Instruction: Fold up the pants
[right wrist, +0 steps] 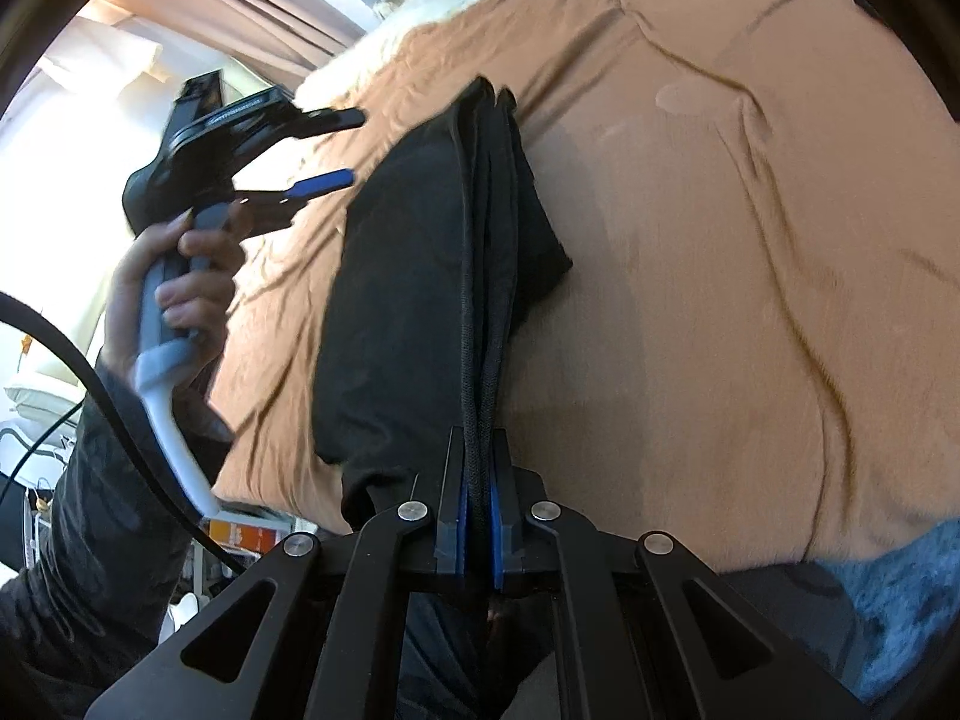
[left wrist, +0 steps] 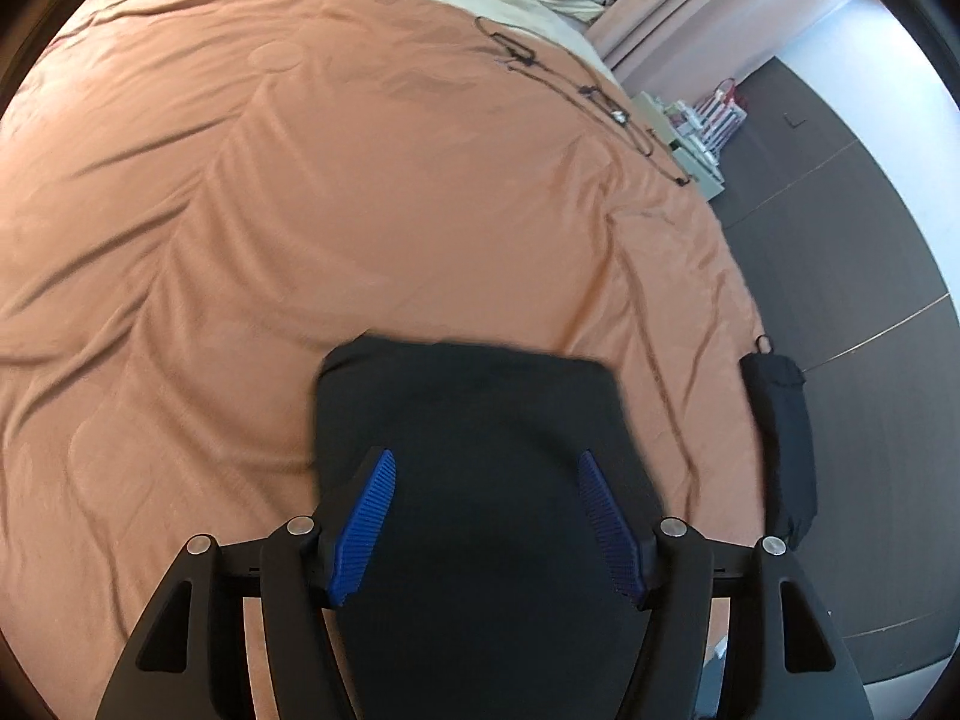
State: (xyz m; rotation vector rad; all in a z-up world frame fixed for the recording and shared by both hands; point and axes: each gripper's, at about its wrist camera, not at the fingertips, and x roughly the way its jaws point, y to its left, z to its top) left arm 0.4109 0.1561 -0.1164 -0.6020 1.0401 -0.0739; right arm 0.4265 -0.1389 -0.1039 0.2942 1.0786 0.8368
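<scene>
Pants (right wrist: 414, 276), black, lay folded in a stack of layers on the orange bedspread (right wrist: 720, 300) near the bed's edge. Right hand-held gripper (right wrist: 478, 516): blue pads pressed together, pinching the bundled edges of the folded layers. Left hand-held gripper (left wrist: 486, 516): fingers (left wrist: 366, 528) spread apart, hovering over the dark cloth, nothing clamped between them; in the right wrist view it stood off to one side of the stack, gripped by a hand (right wrist: 174, 294).

Black cable (left wrist: 576, 84): lying across the far part of the bedspread, well apart from the pants.

Step judged in hand: releasing one side after a fold. Handling note: keep the right pinch firm on all layers together, lower the left onto the free edge squarely, and smooth outward so the stacked edges remain aligned.
</scene>
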